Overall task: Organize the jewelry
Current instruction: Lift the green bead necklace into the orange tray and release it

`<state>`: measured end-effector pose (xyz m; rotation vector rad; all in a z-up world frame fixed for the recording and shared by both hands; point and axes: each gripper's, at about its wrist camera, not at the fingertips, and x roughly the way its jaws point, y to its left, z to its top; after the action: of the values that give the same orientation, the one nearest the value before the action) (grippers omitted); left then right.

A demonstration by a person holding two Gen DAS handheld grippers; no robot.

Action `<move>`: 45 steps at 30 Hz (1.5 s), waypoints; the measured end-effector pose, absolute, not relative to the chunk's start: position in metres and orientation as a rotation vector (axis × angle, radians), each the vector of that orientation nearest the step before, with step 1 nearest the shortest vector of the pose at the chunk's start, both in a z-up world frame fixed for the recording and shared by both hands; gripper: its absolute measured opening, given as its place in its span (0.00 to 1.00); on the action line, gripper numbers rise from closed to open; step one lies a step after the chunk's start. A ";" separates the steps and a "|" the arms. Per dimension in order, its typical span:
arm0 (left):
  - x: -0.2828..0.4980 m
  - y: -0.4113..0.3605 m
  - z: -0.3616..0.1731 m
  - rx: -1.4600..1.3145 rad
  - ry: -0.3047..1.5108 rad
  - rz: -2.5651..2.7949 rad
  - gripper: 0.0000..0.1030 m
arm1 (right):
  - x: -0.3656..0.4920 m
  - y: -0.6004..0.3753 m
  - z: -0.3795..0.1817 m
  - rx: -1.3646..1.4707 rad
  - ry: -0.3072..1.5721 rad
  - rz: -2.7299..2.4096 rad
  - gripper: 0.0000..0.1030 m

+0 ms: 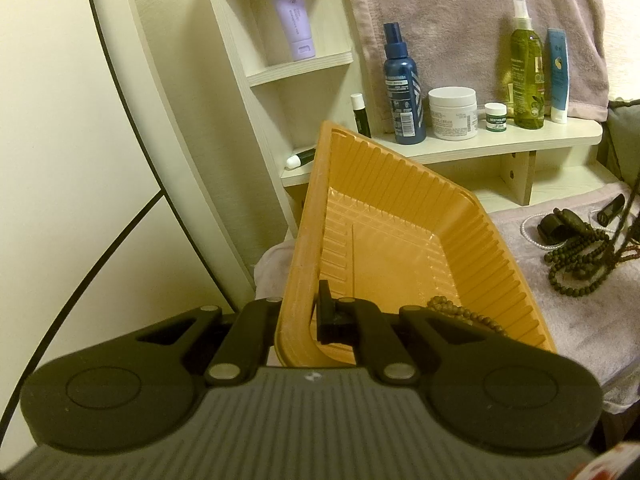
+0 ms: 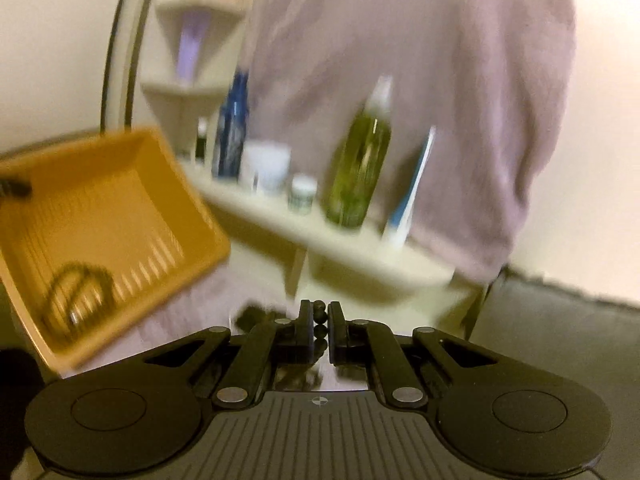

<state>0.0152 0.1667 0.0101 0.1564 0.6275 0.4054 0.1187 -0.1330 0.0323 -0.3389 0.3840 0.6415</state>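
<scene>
Left wrist view: the left tool (image 1: 298, 320) was clamped shut on the near wall of an orange ribbed tray (image 1: 400, 216), which it held tilted above a towel-covered desk (image 1: 520, 312). A brown bead bracelet (image 1: 460, 314) lay in the tray's near corner. Dark bead necklaces (image 1: 580, 256) lay heaped on the towel to the right of the tray, well apart from it, beside a pearl strand (image 1: 532, 236). Behind stood a shelf (image 1: 500, 142) with a blue spray bottle (image 1: 404, 92), a white cream jar (image 1: 452, 114) and a green bottle (image 1: 526, 76). Right wrist view (blurred): the right tool (image 2: 319, 328) was closed on a strand of dark beads (image 2: 319, 314), pinched between its pads.
</scene>
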 end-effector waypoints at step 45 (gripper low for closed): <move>0.013 0.174 0.008 0.111 0.618 0.408 0.04 | 0.086 -0.021 0.280 -0.084 -0.105 1.010 0.06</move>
<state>0.0134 0.1740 0.0083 0.1112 0.6179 0.4077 0.0863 -0.0205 0.2801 -0.0841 -0.1052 1.0100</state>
